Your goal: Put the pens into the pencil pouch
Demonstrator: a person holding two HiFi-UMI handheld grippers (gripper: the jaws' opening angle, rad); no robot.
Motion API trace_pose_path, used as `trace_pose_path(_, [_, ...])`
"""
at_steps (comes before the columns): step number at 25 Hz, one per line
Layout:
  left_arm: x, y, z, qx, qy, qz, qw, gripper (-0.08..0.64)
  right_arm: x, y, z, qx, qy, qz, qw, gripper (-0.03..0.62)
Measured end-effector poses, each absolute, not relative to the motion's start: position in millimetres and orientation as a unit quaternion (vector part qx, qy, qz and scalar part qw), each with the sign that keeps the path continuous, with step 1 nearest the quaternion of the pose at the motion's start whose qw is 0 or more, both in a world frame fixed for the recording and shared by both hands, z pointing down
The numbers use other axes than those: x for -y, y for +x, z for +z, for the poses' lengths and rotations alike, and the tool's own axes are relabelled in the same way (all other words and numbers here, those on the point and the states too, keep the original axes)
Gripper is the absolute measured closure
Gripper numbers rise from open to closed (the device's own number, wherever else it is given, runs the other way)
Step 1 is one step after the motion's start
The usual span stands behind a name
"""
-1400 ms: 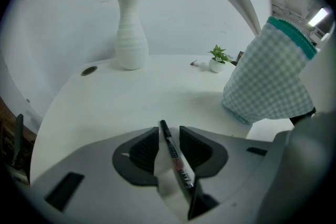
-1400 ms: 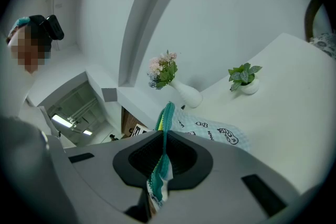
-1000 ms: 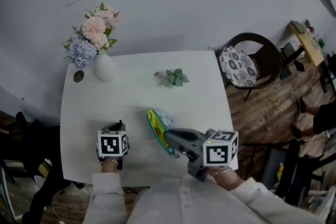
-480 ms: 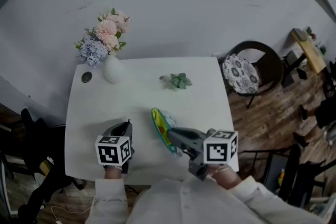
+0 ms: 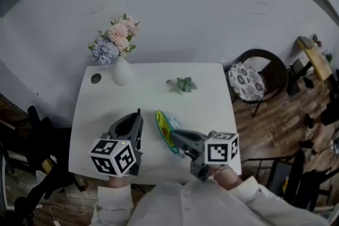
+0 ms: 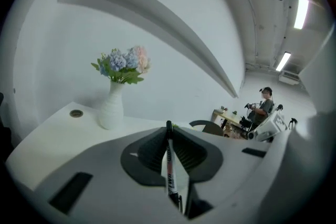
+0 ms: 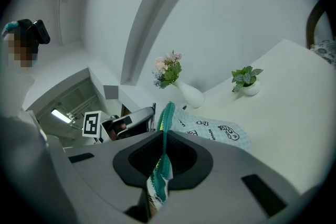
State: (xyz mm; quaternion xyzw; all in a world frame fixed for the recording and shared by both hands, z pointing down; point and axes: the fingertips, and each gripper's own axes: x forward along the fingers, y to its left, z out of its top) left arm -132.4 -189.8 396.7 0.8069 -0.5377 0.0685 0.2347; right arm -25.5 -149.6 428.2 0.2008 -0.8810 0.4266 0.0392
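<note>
The pencil pouch (image 5: 164,132), pale with a teal zip edge and yellow-green lining, stands on edge on the white table (image 5: 206,108). My right gripper (image 5: 173,138) is shut on its near rim, and the teal zip (image 7: 167,115) runs up between the jaws. Left of the pouch, my left gripper (image 5: 138,117) is lifted off the table. Its jaws have just been closing and are shut on a slim black-and-white pen (image 6: 170,165). The pen lies along the jaws with its tip (image 5: 139,111) pointing away from me. In the right gripper view the left gripper (image 7: 134,120) sits just beyond the pouch (image 7: 210,131).
A white vase of pink and blue flowers (image 5: 121,69) and a small dark round object (image 5: 96,78) stand at the table's far left. A small potted plant (image 5: 184,84) sits at the far middle. A chair with a patterned cushion (image 5: 254,79) stands right of the table.
My left gripper has risen from the table with the pen and tipped up from pointing downward to nearly level, close beside the pouch. The right gripper and pouch have stayed put.
</note>
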Motion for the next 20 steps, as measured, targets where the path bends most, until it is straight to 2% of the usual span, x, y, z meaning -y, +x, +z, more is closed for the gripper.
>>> trace_pose_path(9, [183, -105, 300, 0.507, 0.841, -0.113, 0.150, 0.522, 148, -26, 426, 0.880, 0.198, 0.430, 0.033, 0.569])
trace_pose_path(20, [175, -71, 265, 0.452, 0.864, -0.217, 0.038, 0.520, 146, -25, 422, 0.882, 0.185, 0.433, 0.029, 0.569])
